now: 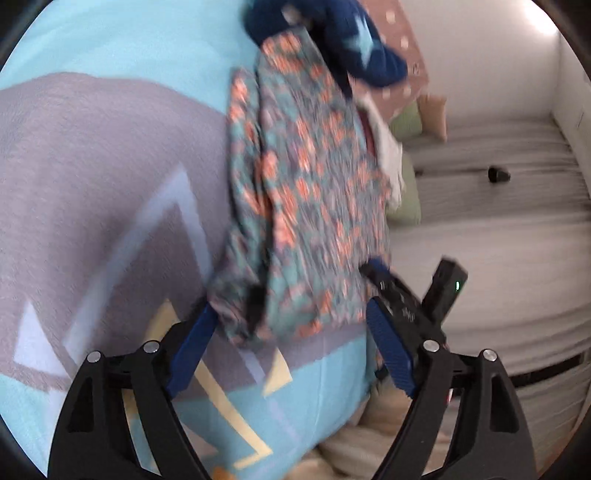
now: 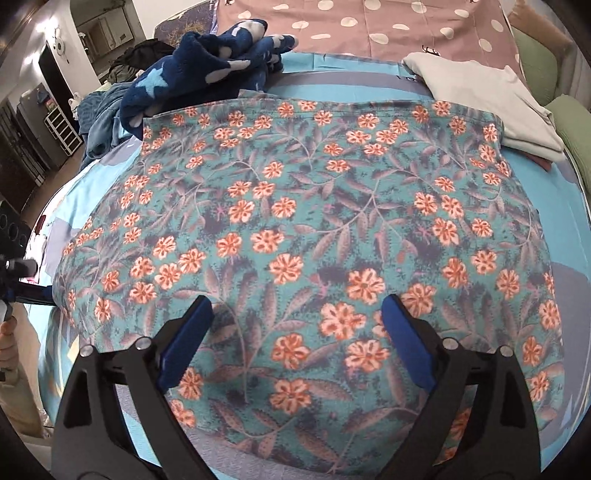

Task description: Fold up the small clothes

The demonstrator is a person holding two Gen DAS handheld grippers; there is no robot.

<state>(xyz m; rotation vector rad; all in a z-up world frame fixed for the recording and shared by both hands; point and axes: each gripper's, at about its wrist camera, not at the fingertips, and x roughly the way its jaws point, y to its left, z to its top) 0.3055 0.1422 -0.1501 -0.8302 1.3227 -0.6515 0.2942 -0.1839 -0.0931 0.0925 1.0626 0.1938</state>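
Lying flat, one floral garment [image 2: 314, 221] fills the bed; one navy star garment [image 2: 207, 70] at eleven o'clock, one grey folded piece [image 2: 491, 99] at one. Both the left gripper [image 1: 291, 347] and right gripper [image 2: 295, 336] have jaws apart.

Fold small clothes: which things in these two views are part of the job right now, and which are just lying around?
In the job:
floral cloth, spread flat on the blanket
left gripper, open at the cloth's edge
right gripper, open above the cloth

Lying about:
navy star garment
folded grey garment
polka-dot sheet
green cushions
small black object on the mattress
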